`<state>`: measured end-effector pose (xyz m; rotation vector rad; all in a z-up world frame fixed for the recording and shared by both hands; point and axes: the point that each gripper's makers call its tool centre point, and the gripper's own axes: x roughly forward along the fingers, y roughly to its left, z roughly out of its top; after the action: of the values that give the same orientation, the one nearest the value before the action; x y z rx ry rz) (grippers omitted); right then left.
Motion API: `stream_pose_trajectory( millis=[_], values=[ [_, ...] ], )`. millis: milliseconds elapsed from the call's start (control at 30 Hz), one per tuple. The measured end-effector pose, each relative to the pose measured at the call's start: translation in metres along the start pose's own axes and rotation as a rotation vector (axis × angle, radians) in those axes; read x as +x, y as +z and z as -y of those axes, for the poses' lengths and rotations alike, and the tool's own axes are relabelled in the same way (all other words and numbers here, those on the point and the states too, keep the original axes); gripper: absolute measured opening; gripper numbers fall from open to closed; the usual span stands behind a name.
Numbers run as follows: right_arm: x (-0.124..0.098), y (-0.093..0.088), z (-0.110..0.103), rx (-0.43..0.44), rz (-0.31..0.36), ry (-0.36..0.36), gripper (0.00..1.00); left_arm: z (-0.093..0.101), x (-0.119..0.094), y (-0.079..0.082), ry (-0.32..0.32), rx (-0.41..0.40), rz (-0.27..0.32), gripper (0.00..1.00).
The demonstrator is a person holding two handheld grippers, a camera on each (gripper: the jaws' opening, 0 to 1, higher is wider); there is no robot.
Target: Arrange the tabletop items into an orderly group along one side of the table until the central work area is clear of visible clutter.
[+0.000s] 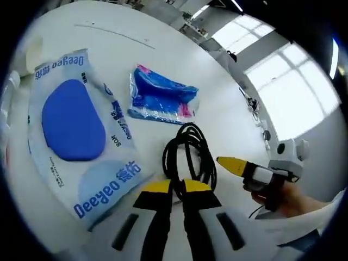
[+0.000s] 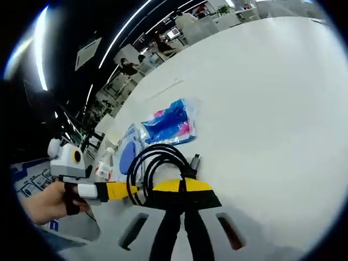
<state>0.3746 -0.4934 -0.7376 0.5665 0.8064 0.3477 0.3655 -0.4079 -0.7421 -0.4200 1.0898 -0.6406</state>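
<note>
A coiled black cable [image 1: 187,149] lies just ahead of my left gripper [image 1: 177,187]; its yellow-tipped jaws are shut on the coil's near end. My right gripper [image 1: 231,164], held by a hand, comes in from the right with its yellow tip at the coil's side. In the right gripper view the cable [image 2: 157,160] loops up from my right gripper [image 2: 182,187], whose jaws are shut on it, and the left gripper [image 2: 117,190] reaches the coil from the left. A large white and blue Deeyeo pack [image 1: 76,125] and a small blue packet [image 1: 163,95] lie on the white table [image 1: 228,109].
The blue packet [image 2: 171,122] and the Deeyeo pack [image 2: 128,152] sit beyond the cable, with a small clear bottle [image 2: 104,163] past them near the table's edge. The broad white tabletop [image 2: 272,109] stretches away to the right. Windows and office desks stand behind.
</note>
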Motion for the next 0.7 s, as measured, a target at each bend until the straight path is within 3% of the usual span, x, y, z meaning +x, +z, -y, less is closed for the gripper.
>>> stream_pose_trajectory(
  millis=[133, 467, 600, 700],
  values=[
    [0.01, -0.007, -0.01, -0.07, -0.035, 0.03, 0.0, 0.0, 0.003, -0.002, 0.004, -0.004, -0.001, 0.03],
    [0.007, -0.009, -0.007, -0.102, -0.039, 0.012, 0.0, -0.013, 0.0, 0.002, 0.059, 0.017, 0.031, 0.02],
    [0.003, -0.006, -0.004, -0.129, -0.024, 0.002, 0.0, -0.016, -0.003, 0.002, 0.094, 0.072, 0.049, 0.05],
    [-0.001, -0.001, -0.001, -0.126, -0.003, -0.005, 0.08, -0.017, -0.006, 0.001, 0.105, 0.142, 0.037, 0.1]
  ],
)
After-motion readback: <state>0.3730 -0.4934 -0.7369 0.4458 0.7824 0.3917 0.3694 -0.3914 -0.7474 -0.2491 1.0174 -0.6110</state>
